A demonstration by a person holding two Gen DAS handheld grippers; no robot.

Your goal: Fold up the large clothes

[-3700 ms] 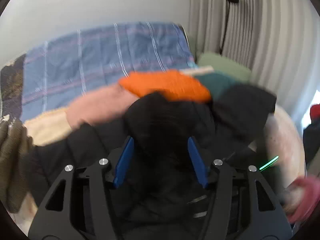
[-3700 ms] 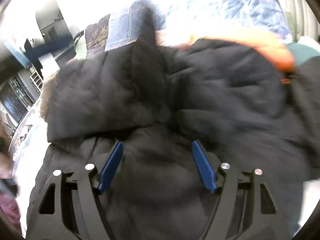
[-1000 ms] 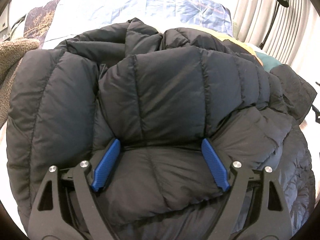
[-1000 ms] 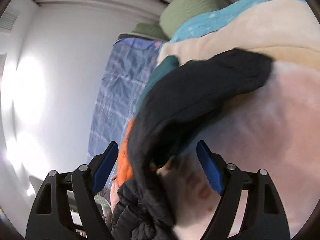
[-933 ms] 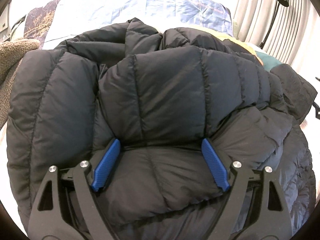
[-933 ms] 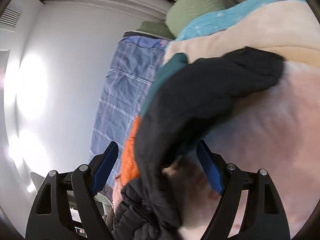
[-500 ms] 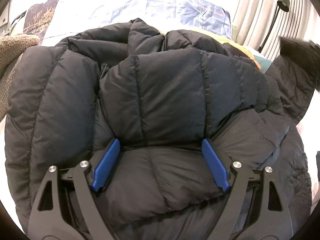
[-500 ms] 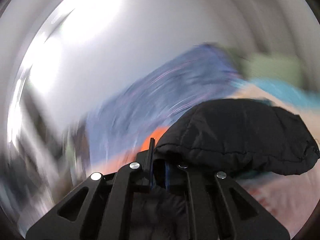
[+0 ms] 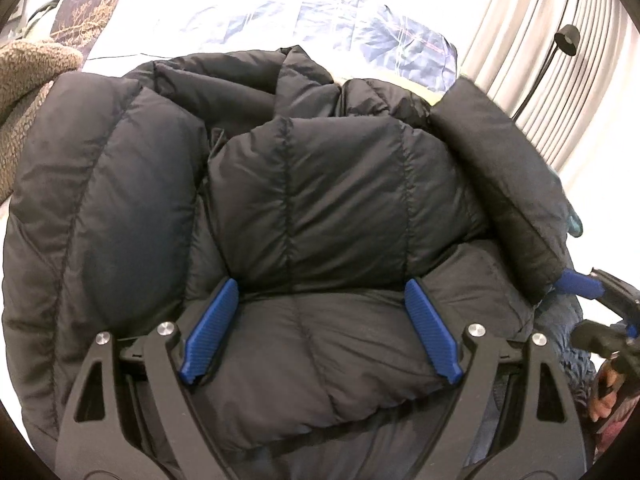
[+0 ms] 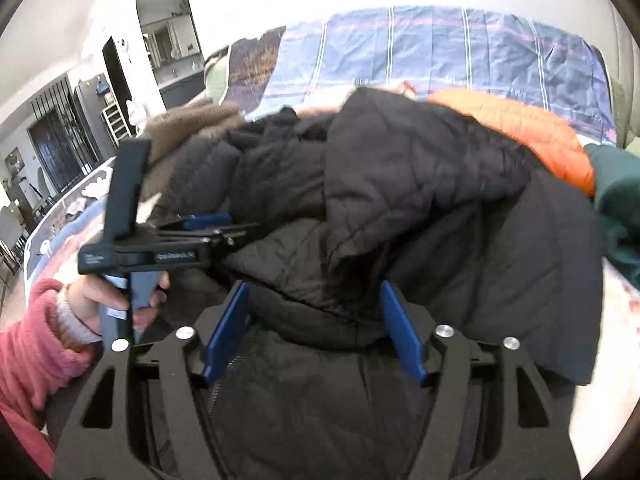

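A black puffer jacket [image 9: 320,200] lies bunched on the bed and fills the left wrist view. My left gripper [image 9: 320,286] is pushed down onto it, jaws wide, and a quilted panel bulges between the blue pads. One black sleeve [image 9: 500,184] lies folded over the jacket's right side. In the right wrist view that sleeve [image 10: 400,168] drapes across the jacket body [image 10: 520,280]. My right gripper [image 10: 314,286] is opening, its end loose between the pads. The right gripper [image 9: 600,304] shows at the right edge. A hand in a pink sleeve holds the left gripper [image 10: 208,228].
An orange quilted garment [image 10: 520,136] and a dark green one [image 10: 616,200] lie behind the jacket on a blue plaid bedcover [image 10: 440,52]. A beige fleece [image 9: 24,80] sits at the left. Pale curtains [image 9: 580,100] and a black lamp stand [image 9: 564,36] are at the right.
The right gripper shut on the black sleeve, swung it across over the jacket while rolling upright, then opened. The sleeve now lies on the jacket's right side. The left gripper stayed put.
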